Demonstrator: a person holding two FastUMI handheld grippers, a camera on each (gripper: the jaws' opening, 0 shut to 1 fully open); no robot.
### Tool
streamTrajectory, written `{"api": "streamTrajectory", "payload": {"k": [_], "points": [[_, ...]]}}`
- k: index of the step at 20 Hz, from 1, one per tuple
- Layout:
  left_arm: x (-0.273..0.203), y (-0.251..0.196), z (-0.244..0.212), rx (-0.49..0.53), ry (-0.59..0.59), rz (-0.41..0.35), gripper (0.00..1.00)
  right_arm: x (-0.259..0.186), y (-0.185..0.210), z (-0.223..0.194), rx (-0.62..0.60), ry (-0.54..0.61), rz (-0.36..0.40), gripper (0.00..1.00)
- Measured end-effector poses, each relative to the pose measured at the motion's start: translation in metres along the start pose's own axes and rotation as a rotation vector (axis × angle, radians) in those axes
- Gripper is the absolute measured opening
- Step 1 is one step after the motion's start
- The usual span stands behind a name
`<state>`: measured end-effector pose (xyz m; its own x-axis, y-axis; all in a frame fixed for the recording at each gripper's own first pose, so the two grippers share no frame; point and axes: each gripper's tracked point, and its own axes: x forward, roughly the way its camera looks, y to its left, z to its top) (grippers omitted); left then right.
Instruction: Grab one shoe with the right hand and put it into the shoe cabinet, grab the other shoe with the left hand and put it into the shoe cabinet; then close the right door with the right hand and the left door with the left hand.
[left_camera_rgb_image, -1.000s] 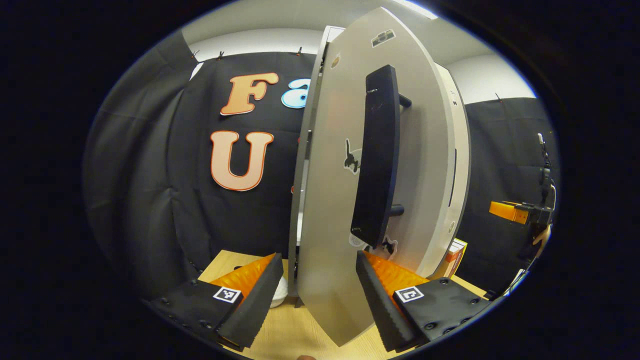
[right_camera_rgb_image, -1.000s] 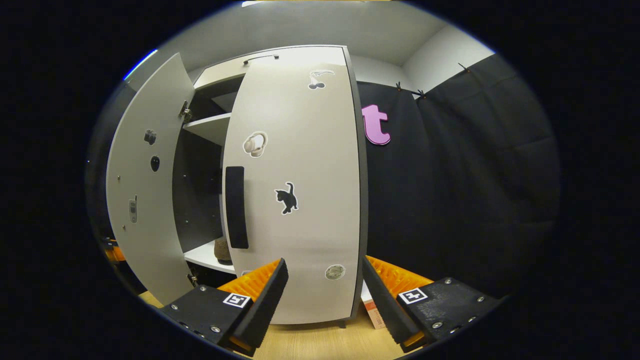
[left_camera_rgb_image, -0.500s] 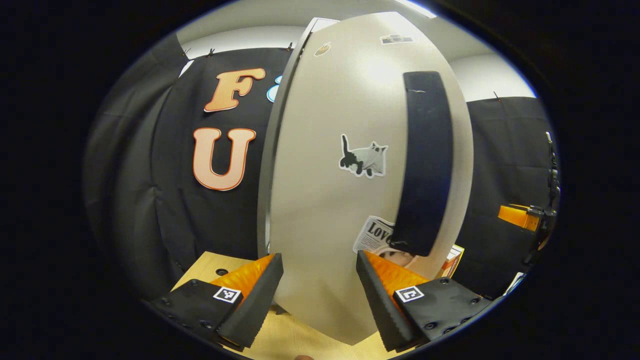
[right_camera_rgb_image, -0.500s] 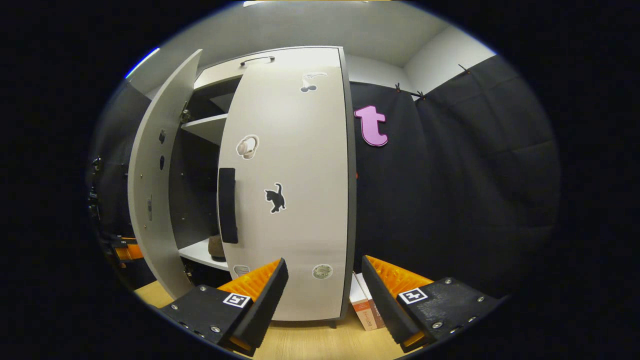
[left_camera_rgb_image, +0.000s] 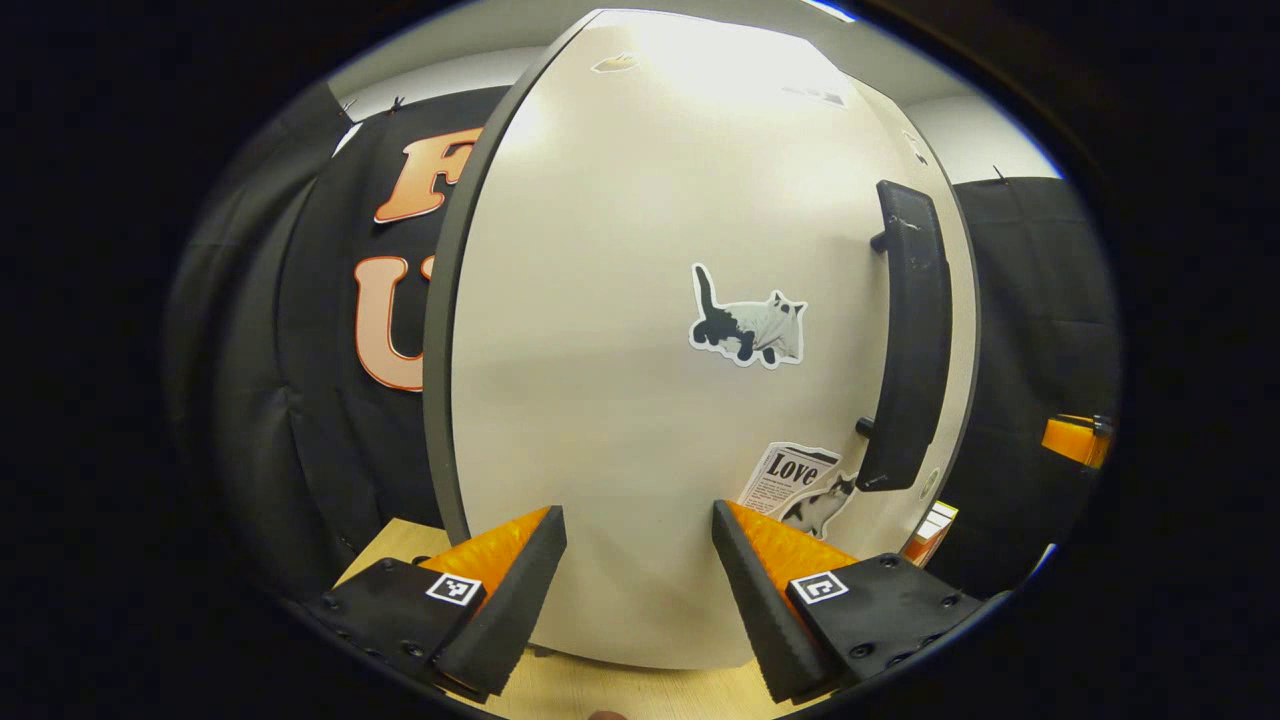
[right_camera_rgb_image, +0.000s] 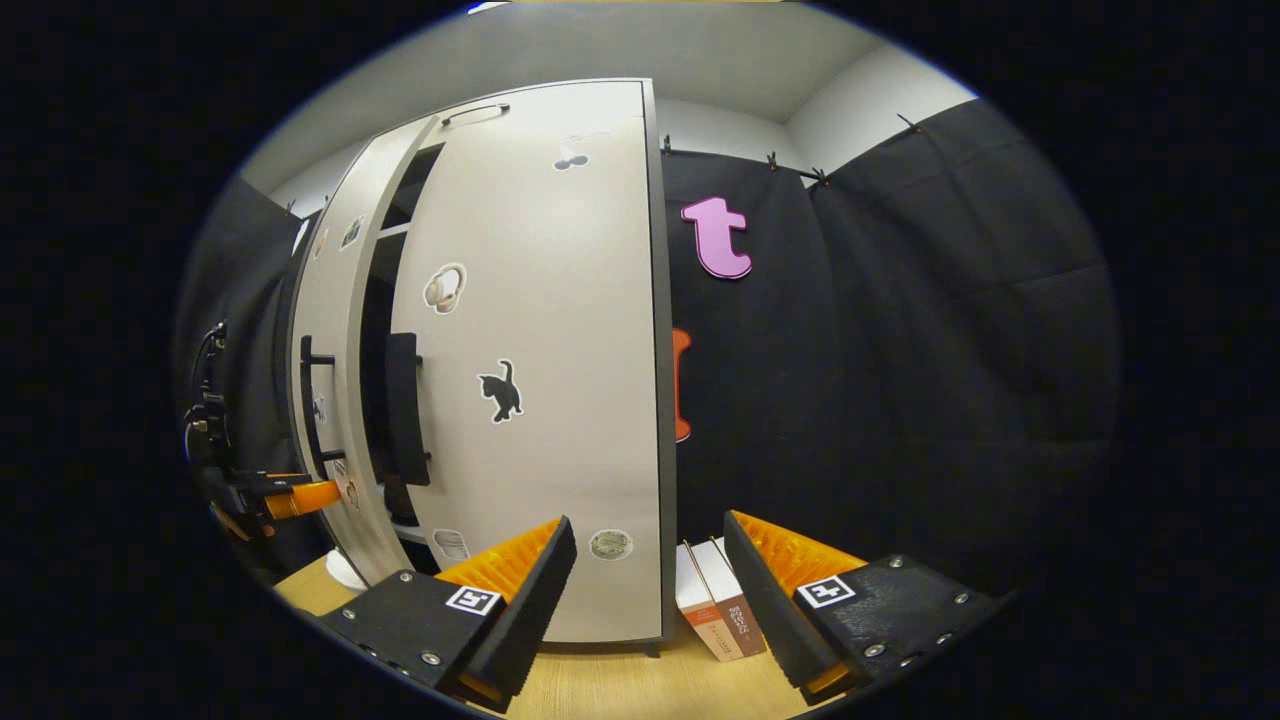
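Observation:
In the left gripper view the pale left door (left_camera_rgb_image: 620, 330) of the shoe cabinet stands close in front, with a cat sticker and a black handle (left_camera_rgb_image: 905, 340) at its right. My left gripper (left_camera_rgb_image: 640, 590) is open just before the door's lower face. In the right gripper view the right door (right_camera_rgb_image: 560, 330) lies against the cabinet, its black handle (right_camera_rgb_image: 405, 405) near the middle. The left door (right_camera_rgb_image: 330, 360) stands ajar, with a narrow dark gap between the doors. My right gripper (right_camera_rgb_image: 645, 590) is open and holds nothing, back from the cabinet. Both shoes are hidden.
The cabinet stands on a light wooden table (right_camera_rgb_image: 600, 690). A couple of small boxes (right_camera_rgb_image: 715, 600) lean by the cabinet's right side. A white object (right_camera_rgb_image: 345, 575) lies at the foot of the left door. The left gripper (right_camera_rgb_image: 290, 497) shows beside that door.
The left door has swung from wide open to nearly shut as my left gripper followed it. The right gripper view has panned right, with the right door staying shut.

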<state>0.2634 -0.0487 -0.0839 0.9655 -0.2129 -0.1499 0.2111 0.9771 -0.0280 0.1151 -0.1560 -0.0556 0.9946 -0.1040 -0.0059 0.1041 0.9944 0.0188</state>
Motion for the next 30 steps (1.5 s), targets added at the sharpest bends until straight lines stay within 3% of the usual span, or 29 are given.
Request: {"api": "streamTrajectory", "payload": {"k": [3,7,12,13,17,24,30], "points": [[-0.007,0.001,0.002,-0.016,0.028,0.033,0.99,0.001,0.002,0.005,-0.005,0.013,0.006,0.92],[-0.032,0.000,0.041,-0.030,-0.005,0.034,0.99,-0.006,0.004,0.028,-0.023,0.010,0.014,0.92],[-0.103,0.026,0.115,-0.053,-0.064,0.050,0.94,-0.033,0.009,0.090,-0.024,-0.024,0.021,0.92],[-0.118,0.036,0.129,-0.058,-0.082,0.060,0.99,-0.040,0.011,0.106,-0.032,-0.046,0.028,0.92],[-0.185,0.090,0.181,-0.041,-0.168,0.144,0.99,-0.064,0.021,0.145,-0.048,-0.074,0.058,0.92],[-0.283,0.165,0.212,-0.017,-0.241,0.308,0.96,-0.097,0.038,0.170,-0.042,-0.102,0.086,0.92],[-0.322,0.180,0.218,-0.049,-0.264,0.320,0.96,-0.118,0.055,0.177,-0.033,-0.113,0.125,0.92]]}}
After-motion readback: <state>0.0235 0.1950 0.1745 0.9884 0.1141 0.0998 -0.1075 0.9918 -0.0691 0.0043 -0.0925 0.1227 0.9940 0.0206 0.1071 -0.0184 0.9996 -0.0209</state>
